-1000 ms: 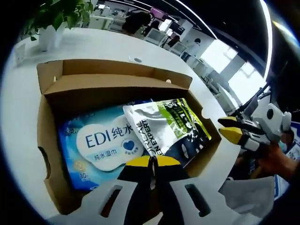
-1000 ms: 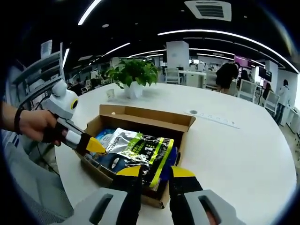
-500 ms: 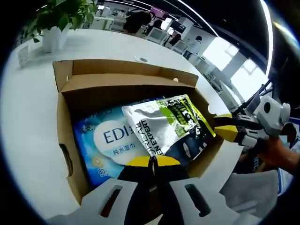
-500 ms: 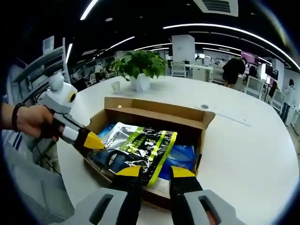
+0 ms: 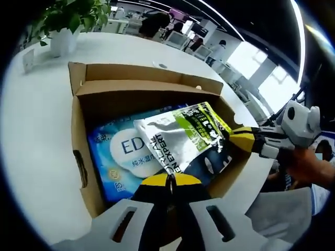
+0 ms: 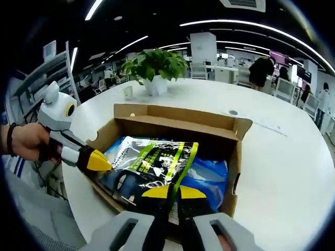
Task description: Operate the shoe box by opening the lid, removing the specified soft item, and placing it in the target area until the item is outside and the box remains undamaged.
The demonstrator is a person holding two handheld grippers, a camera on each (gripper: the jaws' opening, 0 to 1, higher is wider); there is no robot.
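Note:
An open cardboard shoe box [image 5: 136, 86] [image 6: 172, 123] lies on the white table. Inside lie a blue wet-wipes pack [image 5: 115, 157] [image 6: 209, 175] and, on top of it, a silver, green and black soft pouch [image 5: 178, 138] [image 6: 152, 162]. My right gripper [image 6: 174, 192] is shut on the pouch's near edge; in the left gripper view it [image 5: 235, 140] reaches in from the right to the pouch's green corner. My left gripper [image 5: 167, 180] is shut, its tips at the box's wall [image 6: 102, 162]; whether it pinches the cardboard is unclear.
The round white table [image 5: 36, 115] [image 6: 282, 167] has free surface around the box. A potted plant [image 5: 63, 26] [image 6: 154, 68] and a small card [image 6: 128, 92] stand behind the box. Hands [image 6: 26, 141] [image 5: 309, 167] hold the grippers. Office desks and people fill the background.
The right gripper's jaws went from open to shut on the pouch's edge after moving in to the box. The left gripper stayed shut at the box wall.

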